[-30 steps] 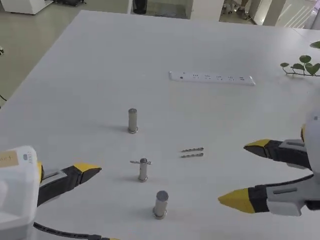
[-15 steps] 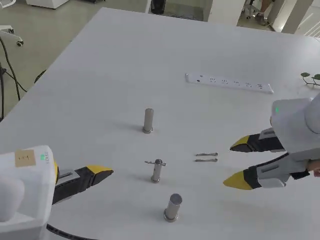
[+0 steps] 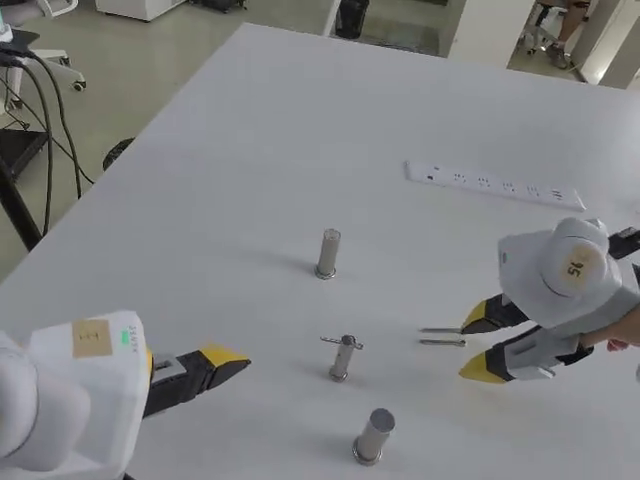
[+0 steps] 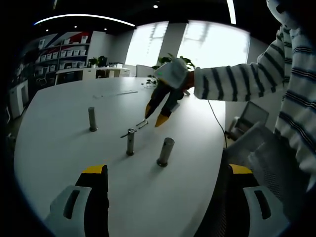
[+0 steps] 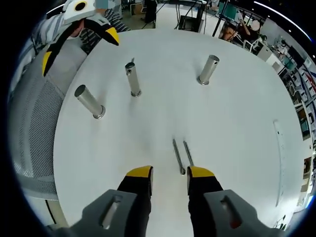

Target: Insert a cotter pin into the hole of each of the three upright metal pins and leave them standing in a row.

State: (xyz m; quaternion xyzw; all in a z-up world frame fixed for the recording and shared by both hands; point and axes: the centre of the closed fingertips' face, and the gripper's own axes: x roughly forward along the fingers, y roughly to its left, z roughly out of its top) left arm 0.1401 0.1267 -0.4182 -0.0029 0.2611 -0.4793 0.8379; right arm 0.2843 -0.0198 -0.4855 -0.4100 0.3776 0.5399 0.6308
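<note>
On the white table (image 3: 230, 150), my left gripper (image 4: 167, 170) hangs wide open and empty. My right gripper (image 3: 472, 348), half open and empty, sits at the ends of 2 loose cotter pins (image 3: 442, 336). Of 3 uprights, only the middle metal pin (image 3: 343, 360) is cottered, so 2 remain.

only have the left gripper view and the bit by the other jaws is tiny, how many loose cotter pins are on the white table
Observer: Two thin silver cotter pins lie side by side, a little apart, on the white table.
Operator: does the right gripper have one
Observer: No. The right gripper is open. The pins' near ends lie on the table in the gap between its jaws, and neither pin is gripped.
</note>
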